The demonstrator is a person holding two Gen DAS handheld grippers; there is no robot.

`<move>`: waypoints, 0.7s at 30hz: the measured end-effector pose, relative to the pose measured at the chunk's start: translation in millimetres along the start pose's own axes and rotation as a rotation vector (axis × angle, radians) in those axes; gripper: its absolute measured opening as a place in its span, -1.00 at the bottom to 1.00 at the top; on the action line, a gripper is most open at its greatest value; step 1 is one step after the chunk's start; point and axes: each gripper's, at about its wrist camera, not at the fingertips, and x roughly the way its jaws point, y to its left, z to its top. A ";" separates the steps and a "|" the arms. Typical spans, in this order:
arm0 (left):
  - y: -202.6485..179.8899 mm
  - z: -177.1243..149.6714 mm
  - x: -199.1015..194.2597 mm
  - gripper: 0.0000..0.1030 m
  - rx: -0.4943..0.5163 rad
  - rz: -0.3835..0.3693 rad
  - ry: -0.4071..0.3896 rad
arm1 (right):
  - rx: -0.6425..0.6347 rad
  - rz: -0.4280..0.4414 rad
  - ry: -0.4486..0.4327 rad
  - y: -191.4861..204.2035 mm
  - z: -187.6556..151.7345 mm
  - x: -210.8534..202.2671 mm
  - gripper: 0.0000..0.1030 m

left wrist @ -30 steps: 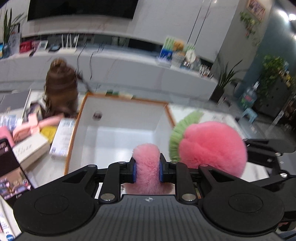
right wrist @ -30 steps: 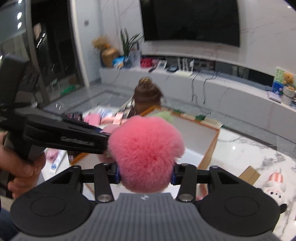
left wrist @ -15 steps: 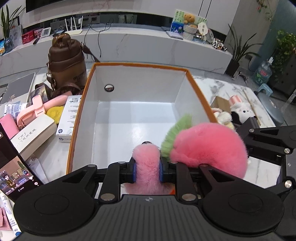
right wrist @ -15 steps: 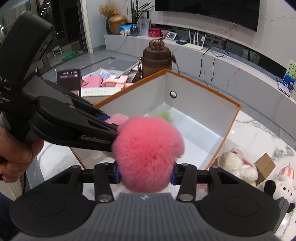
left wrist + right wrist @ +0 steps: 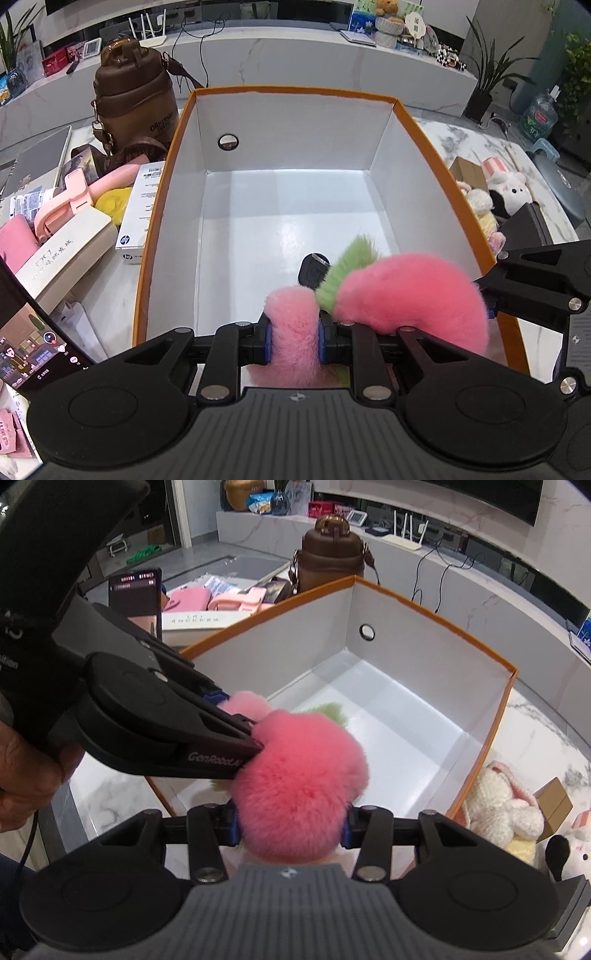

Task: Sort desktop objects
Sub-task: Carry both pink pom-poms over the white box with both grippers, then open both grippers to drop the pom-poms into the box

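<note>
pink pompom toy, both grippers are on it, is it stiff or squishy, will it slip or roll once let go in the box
The pink pompom toy is probably soft and light: its fur bulges around the left gripper and the right gripper. A slip looks unlikely while squeezed. Dropped in the orange box, it would likely settle; the green tuft should check rolling.

a home living room: a long white marble media console (image 5: 295, 55) under a wall-mounted tv (image 5: 424, 494), a wifi router (image 5: 147, 31), potted plants (image 5: 487, 77), a teddy bear (image 5: 388, 7).
</note>
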 end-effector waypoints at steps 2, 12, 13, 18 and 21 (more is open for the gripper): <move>0.2 -0.4 1.9 -0.54 0.002 0.001 0.009 | -0.007 -0.011 0.011 1.8 0.8 3.5 -0.06; -5.1 0.4 13.1 -0.53 0.036 0.017 0.064 | 0.009 -0.015 0.049 -4.5 6.4 13.0 -0.06; -5.4 0.7 13.5 -0.53 0.037 0.020 0.066 | 0.011 -0.011 0.054 -5.5 7.0 13.7 -0.05; -4.6 0.4 22.0 -0.53 0.053 0.052 0.106 | 0.024 0.031 0.086 -11.0 9.5 19.5 -0.03; -1.4 -2.2 31.0 -0.52 0.057 0.074 0.138 | 0.030 0.046 0.089 -11.8 9.1 20.1 -0.04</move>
